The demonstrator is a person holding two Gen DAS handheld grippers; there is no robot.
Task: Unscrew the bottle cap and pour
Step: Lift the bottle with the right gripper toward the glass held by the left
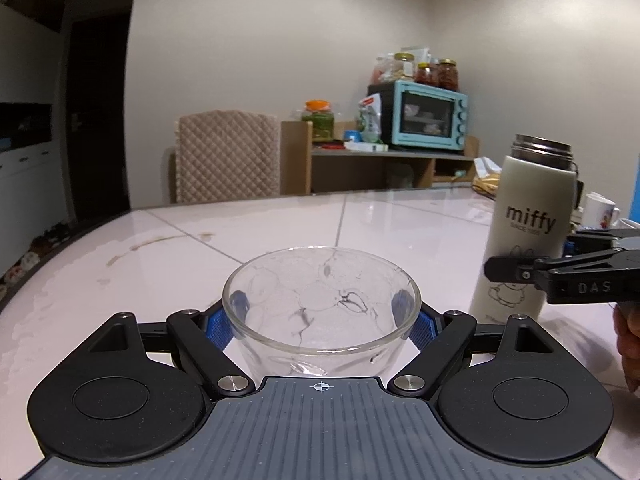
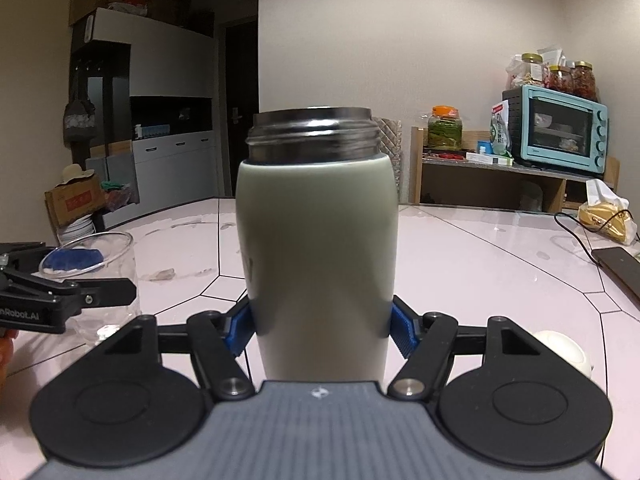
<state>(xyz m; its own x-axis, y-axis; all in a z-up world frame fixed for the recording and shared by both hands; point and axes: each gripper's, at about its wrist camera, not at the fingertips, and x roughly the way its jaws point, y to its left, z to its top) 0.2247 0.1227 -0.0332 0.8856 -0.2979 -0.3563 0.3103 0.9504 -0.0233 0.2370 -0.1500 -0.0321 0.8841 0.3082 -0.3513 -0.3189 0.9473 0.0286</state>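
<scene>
A clear, empty glass (image 1: 320, 300) stands on the pale table (image 1: 280, 224), and my left gripper (image 1: 322, 312) is shut on it, blue pads (image 1: 404, 308) pressed to both sides. The cream "miffy" bottle (image 1: 528, 232) stands upright to its right with its steel threaded neck (image 2: 314, 132) uncapped. My right gripper (image 2: 320, 320) is shut on the bottle (image 2: 316, 240) low on its body. A white rounded cap (image 2: 564, 354) lies on the table at the right. From the right wrist, the left gripper (image 2: 80, 296) and the glass (image 2: 120, 264) show at the left.
At the table's far right lie a dark phone (image 2: 620, 264) with a cable, a yellow pack (image 2: 608, 216) and a white mug (image 1: 600, 210). A padded chair (image 1: 228, 156) stands behind the table. A shelf holds a turquoise oven (image 1: 428, 120) and jars.
</scene>
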